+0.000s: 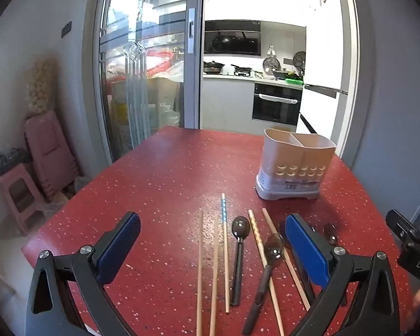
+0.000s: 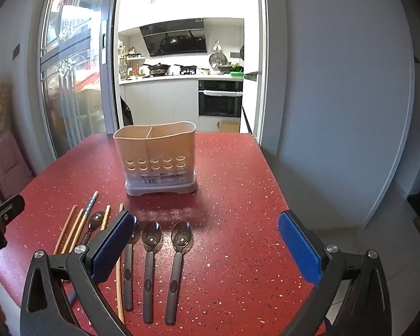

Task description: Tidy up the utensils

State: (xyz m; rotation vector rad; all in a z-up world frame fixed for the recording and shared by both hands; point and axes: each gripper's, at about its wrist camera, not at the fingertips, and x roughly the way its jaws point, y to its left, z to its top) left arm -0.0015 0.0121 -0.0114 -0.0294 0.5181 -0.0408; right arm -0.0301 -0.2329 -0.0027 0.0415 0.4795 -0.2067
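Note:
Several wooden chopsticks [image 1: 214, 274] and dark spoons [image 1: 239, 254] lie side by side on the red speckled table [image 1: 168, 173]. My left gripper [image 1: 212, 243] hovers wide open above them, nothing between its blue pads. A beige two-compartment utensil holder [image 1: 294, 165] stands upright further back on the right. In the right wrist view the same holder [image 2: 155, 158] is straight ahead. My right gripper [image 2: 207, 240] is open over two dark spoons [image 2: 151, 263], with a third spoon partly hidden behind its left finger [image 2: 113, 243]. Chopsticks [image 2: 72, 228] lie to the left.
The table's right edge [image 2: 288, 210] drops to a tiled floor beside a white wall. Beyond the far edge a sliding glass door [image 1: 142, 64] opens onto a kitchen. Pink stools [image 1: 42, 162] stand left of the table. The other gripper's body [image 1: 411, 246] shows at the right edge.

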